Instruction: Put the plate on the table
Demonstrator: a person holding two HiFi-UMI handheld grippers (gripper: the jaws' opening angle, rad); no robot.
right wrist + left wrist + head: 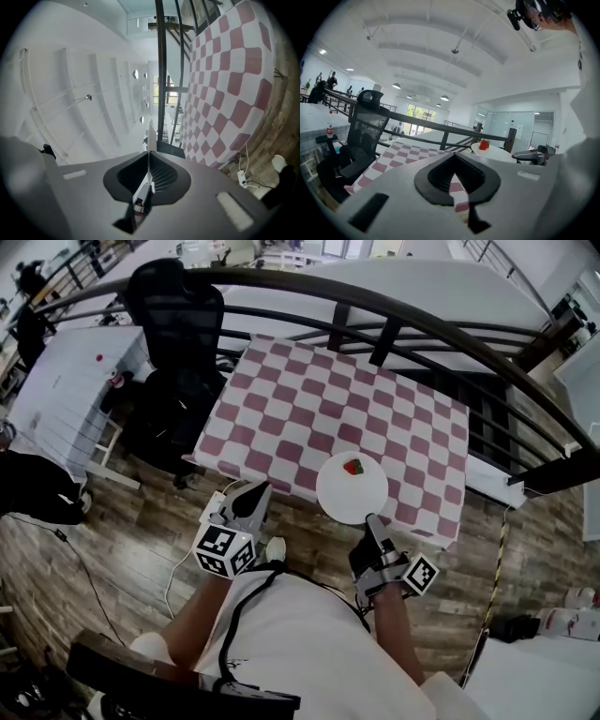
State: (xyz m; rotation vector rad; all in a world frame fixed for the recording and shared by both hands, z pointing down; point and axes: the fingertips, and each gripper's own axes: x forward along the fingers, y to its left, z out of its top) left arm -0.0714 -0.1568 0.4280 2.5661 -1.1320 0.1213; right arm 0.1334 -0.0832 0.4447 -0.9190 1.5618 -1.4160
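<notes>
A checked table [309,399] is seen below a railing [422,329]. The plate [339,498] is held over the table's near edge, toward its right corner, partly overhanging; whether it rests on the table cannot be told. Its near rim is pinched between the right gripper's [373,521] narrow jaws. The left gripper's [258,488] jaws are closed on nothing, by the near edge. A strawberry [353,466] is carried on the plate.

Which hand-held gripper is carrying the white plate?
The right hand-held gripper, shut on the plate at its near rim; the left hand-held gripper holds nothing.
</notes>
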